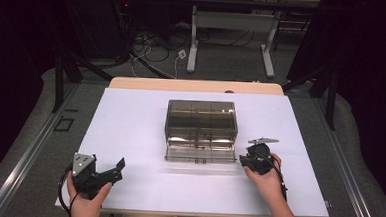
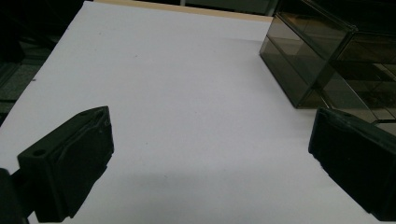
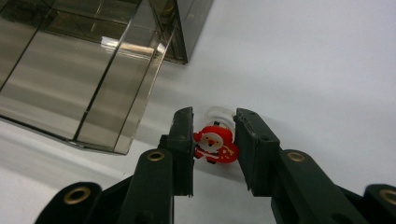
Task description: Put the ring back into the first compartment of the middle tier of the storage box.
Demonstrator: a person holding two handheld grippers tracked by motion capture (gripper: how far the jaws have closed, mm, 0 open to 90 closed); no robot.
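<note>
A small red Santa charm on a clear ring sits on the white table top between the jaws of my right gripper. Both pads touch it, so the gripper is shut on it. In the high view my right gripper rests just right of the front corner of a smoky transparent box, whose low front tray stands out toward me. The same box is close on the left of the right gripper view. My left gripper lies near the front left of the table, open and holding nothing, with its jaws wide apart.
The white table top has bare room on both sides of the box. A wooden strip runs along its far edge. Beyond it are a desk frame and loose cables on the floor.
</note>
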